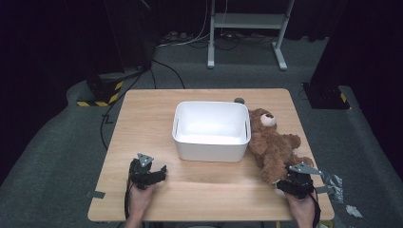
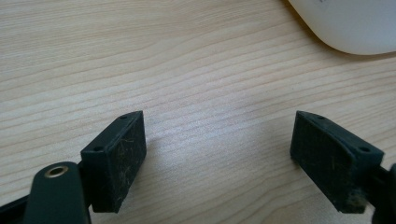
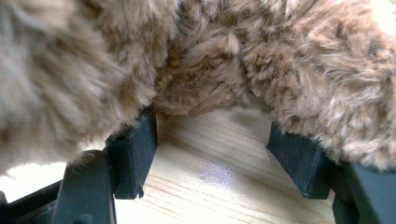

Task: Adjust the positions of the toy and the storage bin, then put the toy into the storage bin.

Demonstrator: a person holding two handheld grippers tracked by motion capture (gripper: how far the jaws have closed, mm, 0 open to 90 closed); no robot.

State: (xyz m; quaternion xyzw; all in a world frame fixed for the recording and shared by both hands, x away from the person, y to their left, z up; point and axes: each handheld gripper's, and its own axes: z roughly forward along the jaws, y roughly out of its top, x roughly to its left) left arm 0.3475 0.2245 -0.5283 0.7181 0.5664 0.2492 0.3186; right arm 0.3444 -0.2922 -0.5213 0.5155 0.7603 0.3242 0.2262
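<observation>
Near the table's right edge, my right gripper (image 1: 298, 182) stood wide at the teddy bear (image 1: 272, 142), ungrasped; white bin (image 1: 211, 151) empty; left gripper (image 1: 151, 173) unclenched, idle.

High view looks down on the table (image 1: 142, 114); both gripper views skim it closely.

No readable writing anywhere in the scene

No text, label, brand or number could be read on anything in the three views. The only sign-like marking was yellow-and-black hazard striping (image 1: 101, 95) on a dark base on the floor beyond the table's far left corner; it carried no words.
</observation>
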